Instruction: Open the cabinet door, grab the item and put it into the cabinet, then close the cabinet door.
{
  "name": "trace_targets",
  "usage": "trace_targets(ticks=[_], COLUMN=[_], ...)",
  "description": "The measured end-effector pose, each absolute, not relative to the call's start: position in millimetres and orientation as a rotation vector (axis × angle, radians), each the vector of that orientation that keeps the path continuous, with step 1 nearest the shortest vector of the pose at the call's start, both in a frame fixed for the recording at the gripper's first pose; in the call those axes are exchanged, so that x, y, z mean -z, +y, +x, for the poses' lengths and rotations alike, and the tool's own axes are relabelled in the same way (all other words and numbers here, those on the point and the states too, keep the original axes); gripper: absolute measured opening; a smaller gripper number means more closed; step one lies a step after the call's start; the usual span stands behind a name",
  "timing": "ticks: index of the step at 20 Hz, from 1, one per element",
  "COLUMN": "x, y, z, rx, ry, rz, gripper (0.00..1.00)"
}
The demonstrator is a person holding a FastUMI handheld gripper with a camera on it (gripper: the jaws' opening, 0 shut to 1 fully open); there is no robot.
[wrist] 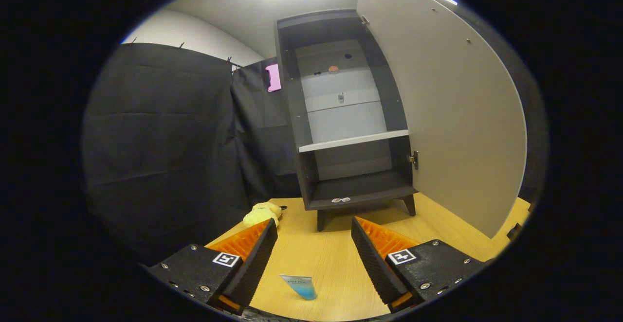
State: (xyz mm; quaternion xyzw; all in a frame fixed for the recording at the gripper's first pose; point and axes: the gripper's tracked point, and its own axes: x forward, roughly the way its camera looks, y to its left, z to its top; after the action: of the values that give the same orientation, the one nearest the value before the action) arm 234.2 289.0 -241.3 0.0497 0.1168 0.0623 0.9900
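A dark cabinet point(348, 117) on short legs stands on the wooden table point(321, 259), straight beyond my fingers. Its pale door point(448, 117) is swung wide open to the right, showing a white shelf point(353, 140) and a bare bottom compartment point(360, 188). A yellow plush toy point(263, 213) lies on the table left of the cabinet, just past my left fingertip. A small blue and white tube point(299, 286) lies on the table between my fingers, close to me. My gripper point(314, 229) is open with nothing between its fingers.
Black cloth point(165, 152) walls the booth on the left and behind the cabinet. A pink clip point(273, 77) hangs on the cloth near the cabinet's top left corner. The table's right edge point(516, 215) runs under the open door.
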Motion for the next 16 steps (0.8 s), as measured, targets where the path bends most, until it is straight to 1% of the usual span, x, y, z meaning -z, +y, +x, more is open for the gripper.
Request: trace_targets(ticks=[7, 16], x=[308.9, 395.1], y=[324.1, 325.4], z=[232.4, 226.6], rx=[-0.154, -0.089], ry=[0.364, 0.557], rz=[0.073, 0.021], gripper=[0.94, 0.93])
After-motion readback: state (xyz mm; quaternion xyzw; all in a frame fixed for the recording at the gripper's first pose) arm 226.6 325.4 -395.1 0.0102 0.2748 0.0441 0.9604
